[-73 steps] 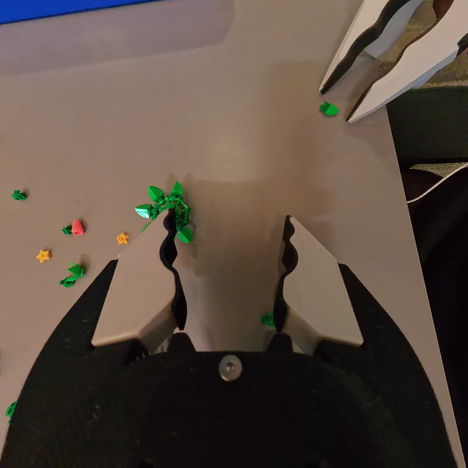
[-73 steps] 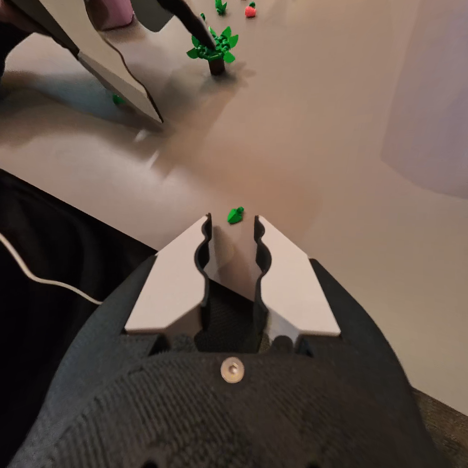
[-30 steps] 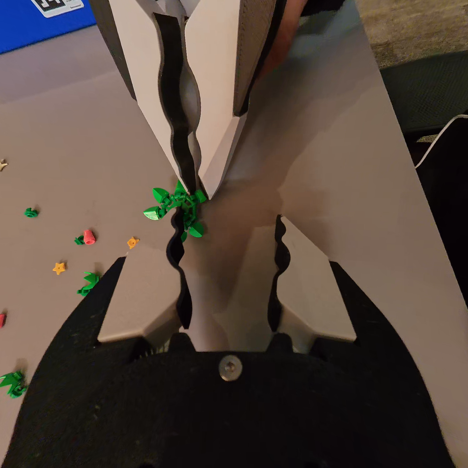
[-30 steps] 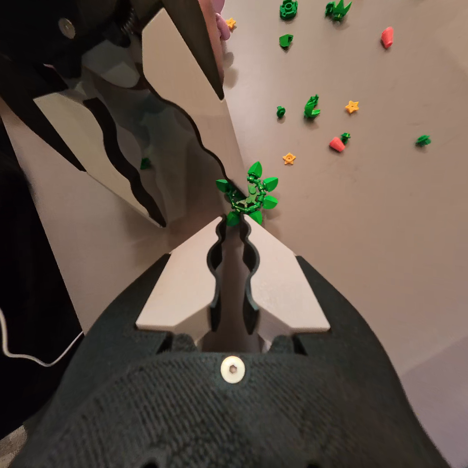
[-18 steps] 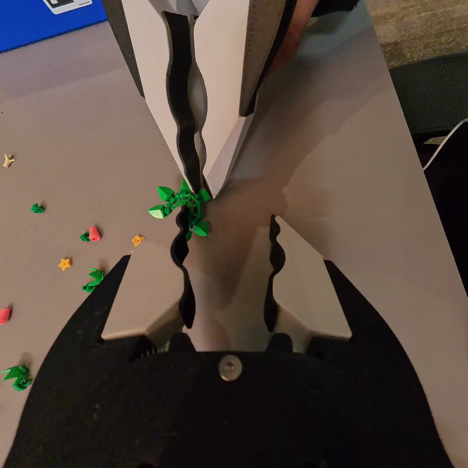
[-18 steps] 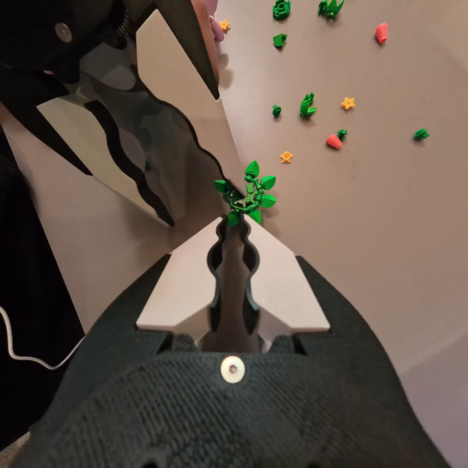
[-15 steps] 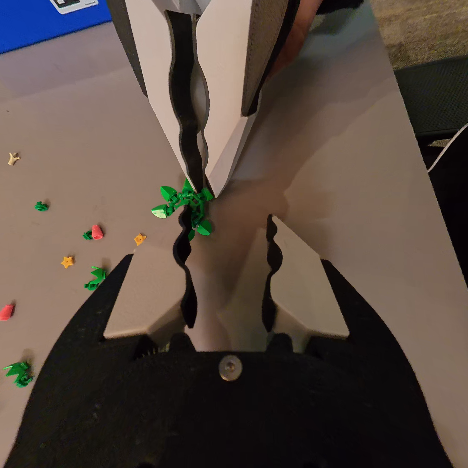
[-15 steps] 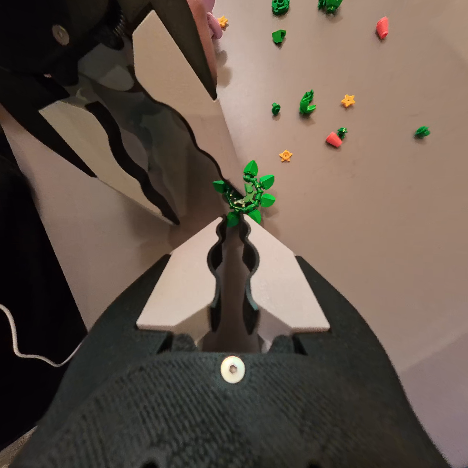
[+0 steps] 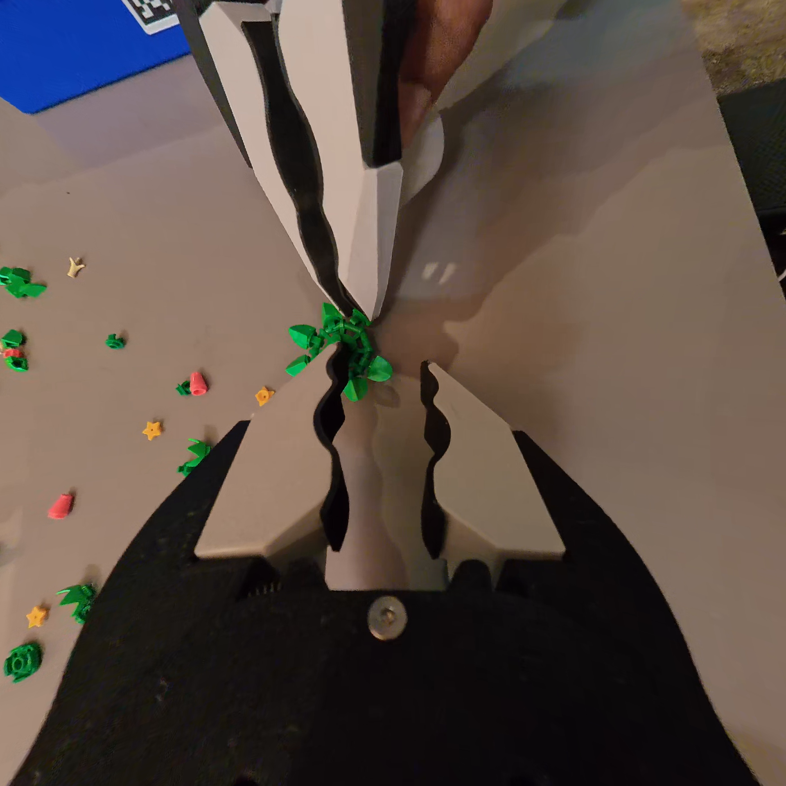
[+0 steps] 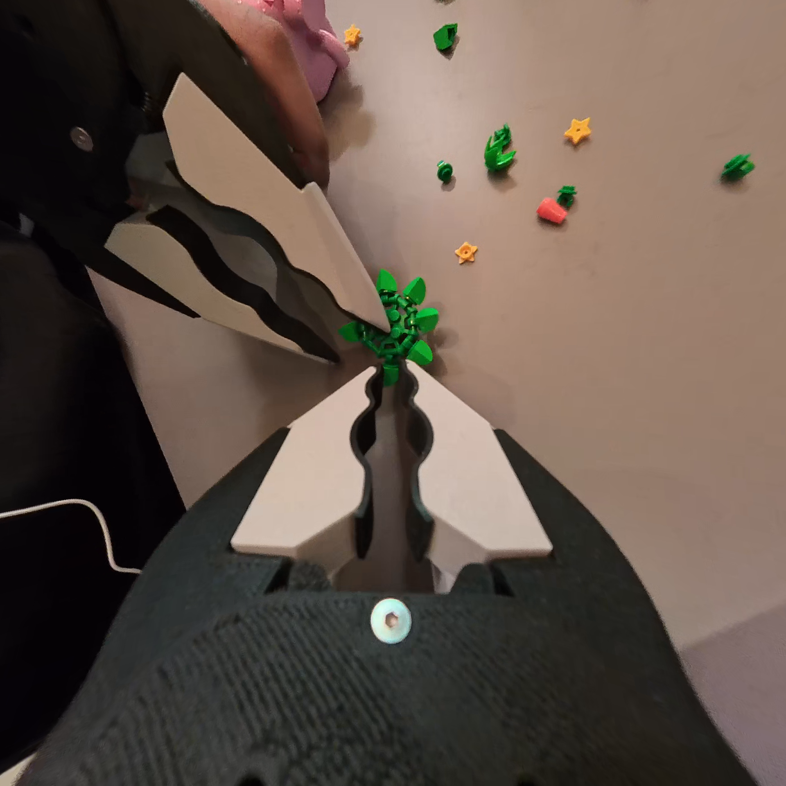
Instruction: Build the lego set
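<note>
Leaf piece being pressed onto the green plant, both grippers at the plant.

Left wrist view: left gripper [image 9: 383,365] fingers wide apart, holding nothing; the left finger [image 9: 293,425] tip touches the plant [image 9: 344,353] on the table [image 9: 595,383], bracing its left side. The right gripper [image 9: 357,312] comes down from the far side, tips at the plant's far edge.
Right wrist view: right gripper [image 10: 392,374] fingers nearly closed, pinching a small green leaf [image 10: 389,375] whose long axis runs along the fingers. The plant [image 10: 395,327] lies straight ahead, just touching the leaf. Loose stars, cones and green bits lie far right.
</note>
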